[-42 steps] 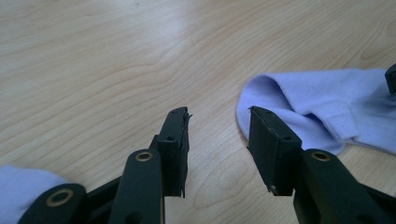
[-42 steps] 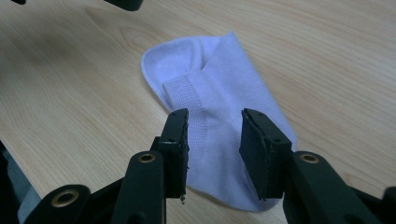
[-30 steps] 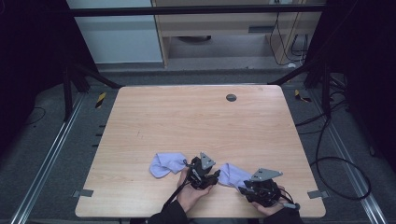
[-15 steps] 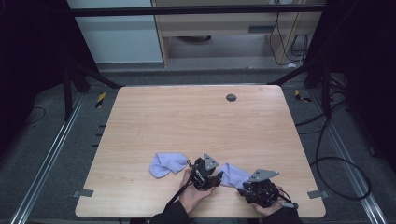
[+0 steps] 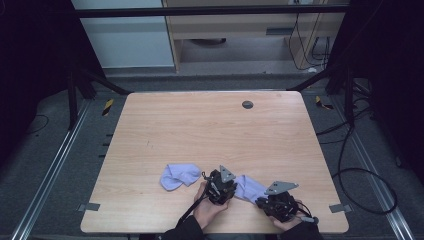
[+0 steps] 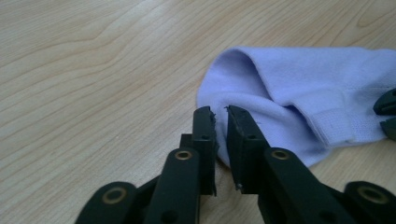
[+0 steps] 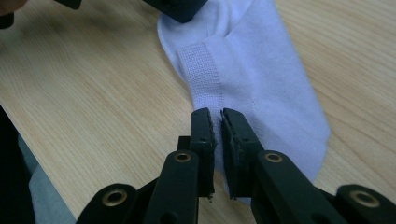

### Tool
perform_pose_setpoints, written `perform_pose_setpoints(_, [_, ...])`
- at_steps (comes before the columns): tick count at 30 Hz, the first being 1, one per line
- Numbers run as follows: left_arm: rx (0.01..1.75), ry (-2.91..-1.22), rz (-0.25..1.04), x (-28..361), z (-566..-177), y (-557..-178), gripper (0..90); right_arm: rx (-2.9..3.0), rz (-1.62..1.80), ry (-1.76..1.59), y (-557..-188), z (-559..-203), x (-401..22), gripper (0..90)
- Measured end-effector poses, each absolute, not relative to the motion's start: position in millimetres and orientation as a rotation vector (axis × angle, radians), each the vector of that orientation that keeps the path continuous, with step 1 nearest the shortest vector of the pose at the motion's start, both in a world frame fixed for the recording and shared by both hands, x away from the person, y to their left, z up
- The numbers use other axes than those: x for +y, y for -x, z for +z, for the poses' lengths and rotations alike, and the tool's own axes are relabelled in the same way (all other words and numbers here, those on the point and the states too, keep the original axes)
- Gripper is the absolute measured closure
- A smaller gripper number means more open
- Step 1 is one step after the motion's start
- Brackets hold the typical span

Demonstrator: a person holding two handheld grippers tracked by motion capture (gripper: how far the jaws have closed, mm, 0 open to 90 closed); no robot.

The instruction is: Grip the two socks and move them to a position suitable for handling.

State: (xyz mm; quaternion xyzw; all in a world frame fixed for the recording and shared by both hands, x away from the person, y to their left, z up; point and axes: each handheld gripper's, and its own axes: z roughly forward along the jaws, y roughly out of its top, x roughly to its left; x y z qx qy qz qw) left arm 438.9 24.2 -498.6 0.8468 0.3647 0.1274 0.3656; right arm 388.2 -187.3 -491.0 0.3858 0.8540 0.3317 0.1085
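While both hands sit at the near edge of the wooden table (image 5: pixel 210 125), each gripper has just been closing on the same pale lilac sock (image 5: pixel 250 187). Nearest the person, the right gripper (image 5: pixel 261 201) lies low over the sock's end toward the table's right side; in the right gripper view its jaws stand nearly together, pinching the edge of the sock (image 7: pixel 261 88) just below the ribbed cuff band, with only a thin fold of cloth between the pads. A little farther in and to the left, the left gripper (image 5: pixel 224 183) meets the other end of this sock. In the left gripper view its jaws are likewise narrow and clamp the rim of the sock (image 6: pixel 299 88), which bunches up into a raised fold right at the tips. The sock lies flat on the wood between the two grippers, stretched from one to the other, and each gripper carries a grey three-cornered plate on top. The right gripper's tips (image 6: pixel 386 114) show at the far right edge of the left gripper view.

Just beyond the left gripper, to its left, a second sock (image 5: pixel 178 175) of the same colour lies crumpled on the table, untouched. Farther off, near the far edge, a small dark round disc (image 5: pixel 247 104) sits in the tabletop.
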Motion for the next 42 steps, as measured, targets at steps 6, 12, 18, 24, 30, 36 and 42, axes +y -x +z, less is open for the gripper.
perform_pose_setpoints(6, [0.930,-2.181,0.310,25,-498,-440,87.2,2.397,1.119,-1.149,-387,-476,-192,84.2])
perform_pose_setpoints(12, [0.924,-2.179,0.299,26,-498,-441,87.9,2.219,1.185,-1.229,-392,-465,-202,84.0])
perform_pose_setpoints(18, [0.922,-2.182,0.297,26,-498,-441,88.2,2.095,1.121,-1.341,-405,-465,-209,83.9])
perform_pose_setpoints(24, [0.930,-2.167,0.289,27,-497,-444,88.3,2.062,1.012,-1.402,-415,-470,-215,83.5])
perform_pose_setpoints(30, [0.932,-2.169,0.300,27,-497,-449,88.2,2.039,0.950,-1.443,-419,-473,-222,81.9])
perform_pose_setpoints(36, [0.937,-2.142,0.299,28,-496,-450,81.6,2.019,0.899,-1.448,-422,-477,-225,74.1])
perform_pose_setpoints(42, [0.944,-2.088,0.334,45,-479,-454,65.4,1.972,0.945,-1.404,-422,-475,-231,61.1])
